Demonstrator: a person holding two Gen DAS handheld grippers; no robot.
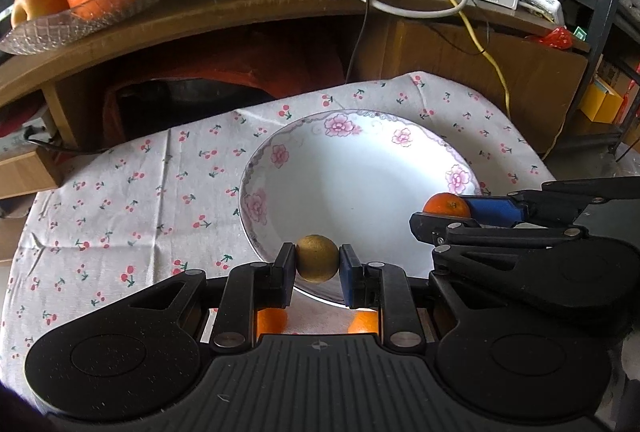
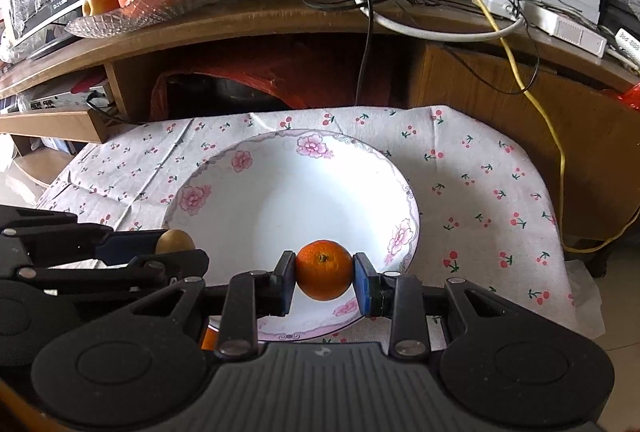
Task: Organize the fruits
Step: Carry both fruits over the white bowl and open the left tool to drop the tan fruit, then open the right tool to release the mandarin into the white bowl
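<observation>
You have two black two-finger grippers, the left gripper [image 1: 317,259] and the right gripper [image 2: 325,277]. You hold one brownish-green round kiwi [image 1: 317,258] and one small orange mandarin [image 2: 325,275]. One white floral-rimmed ceramic plate [image 2: 240,168] sits on one cherry-print cloth [image 2: 480,192]. One clear glass dish [image 2: 160,10] carries four orange-to-red fruits.

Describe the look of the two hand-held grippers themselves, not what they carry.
Both match. The left hand-held gripper and the right hand-held gripper have matte black, speckled plastic bodies with a ribbed centre plate, round discs either side, black linkage bars with silver rivets, and blue fingers. No cables, hands or sleeves show.
</observation>
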